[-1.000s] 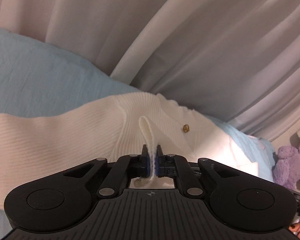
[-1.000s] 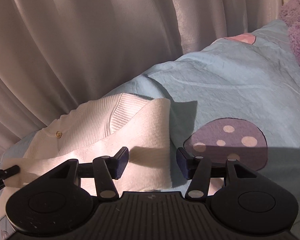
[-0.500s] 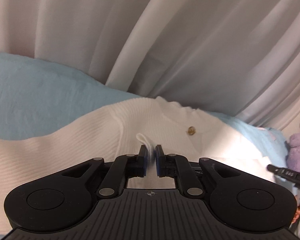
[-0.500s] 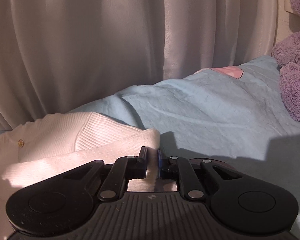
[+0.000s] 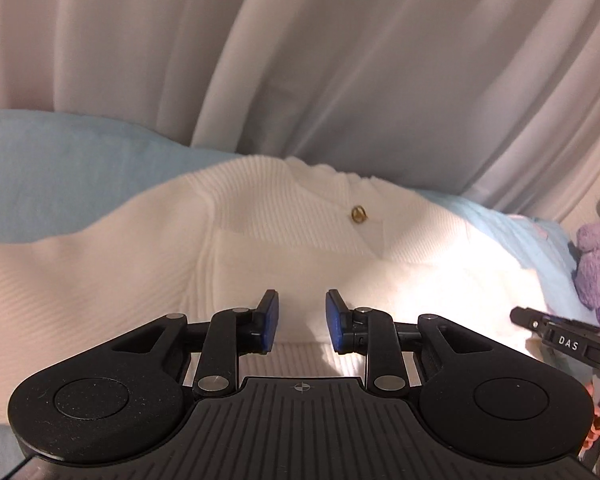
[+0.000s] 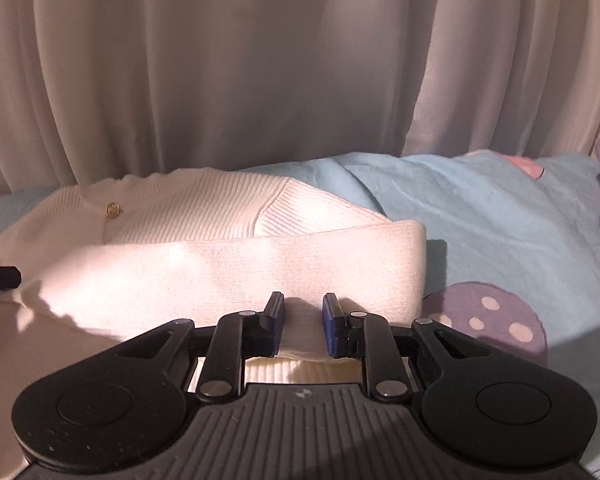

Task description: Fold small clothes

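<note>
White curtain [image 5: 340, 60] fills the top of both views. Below it the blue bedsheet [image 6: 480, 216], with a purple mushroom print [image 6: 496, 324] at lower right of the right view. The white knit cardigan [image 5: 260, 248] lies across the bed mid-frame, gold button [image 5: 358, 213] near its neckline and a flap folded over at right, fold edge [image 6: 418, 264] just beside the print.

Left gripper [image 5: 302, 320]: jaws have just been opening, now a narrow gap, cloth below but not pinched. Right gripper [image 6: 303, 324]: same, just been opening, narrow gap over the folded flap, nothing clamped.

Risks, as I judge them:
- released knit is springy, so the flap may creep back open
- blue pads sit close to the cloth; pulling away low could snag the ribbing and drag the fold askew
- the two grippers are near each other, so they may bump
- purple plush toy [image 5: 598, 268] at the right edge could catch a wide swing.
</note>
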A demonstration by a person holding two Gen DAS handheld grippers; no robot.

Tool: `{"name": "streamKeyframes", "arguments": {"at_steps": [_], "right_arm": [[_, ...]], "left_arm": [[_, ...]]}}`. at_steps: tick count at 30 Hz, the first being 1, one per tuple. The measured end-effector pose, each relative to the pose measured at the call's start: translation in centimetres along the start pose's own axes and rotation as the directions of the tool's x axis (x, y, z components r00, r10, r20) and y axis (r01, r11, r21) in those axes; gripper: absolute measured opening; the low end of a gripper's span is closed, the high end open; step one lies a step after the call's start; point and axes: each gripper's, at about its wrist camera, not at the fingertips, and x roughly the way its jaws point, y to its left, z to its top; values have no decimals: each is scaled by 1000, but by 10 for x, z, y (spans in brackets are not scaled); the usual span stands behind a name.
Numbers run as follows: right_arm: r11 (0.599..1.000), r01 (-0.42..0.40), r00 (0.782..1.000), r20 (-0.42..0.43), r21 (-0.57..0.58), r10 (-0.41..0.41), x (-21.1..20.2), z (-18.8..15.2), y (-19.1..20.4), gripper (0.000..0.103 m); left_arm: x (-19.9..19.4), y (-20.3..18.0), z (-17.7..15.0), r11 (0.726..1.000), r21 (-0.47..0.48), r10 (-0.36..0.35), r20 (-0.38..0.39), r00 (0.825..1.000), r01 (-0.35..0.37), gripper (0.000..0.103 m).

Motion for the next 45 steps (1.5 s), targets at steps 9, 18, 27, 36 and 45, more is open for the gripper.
{"name": "streamKeyframes", "arguments": {"at_steps": [9, 18, 27, 36, 45], "right_arm": [[985, 140, 989, 49, -101, -136, 10, -4, -3, 28], [986, 134, 990, 65, -103, -128, 16, -4, -11, 30], [989, -51, 997, 57, 141, 43, -43, -4, -41, 34], [898, -266, 964, 81, 351, 254, -103, -56, -50, 44], [859, -345, 934, 51, 378, 353, -100, -59, -29, 44]], "left_arm": [[6, 11, -1, 998, -59, -15, 43, 999, 17, 22], [5, 14, -5, 990, -141, 12, 72, 997, -2, 17], [-33, 32, -15, 932, -362, 4, 106, 994, 35, 82], [-165, 121, -83, 769, -637, 259, 242, 935, -48, 91], [-208, 187, -110, 558, -830, 385, 270, 882, 11, 90]]}}
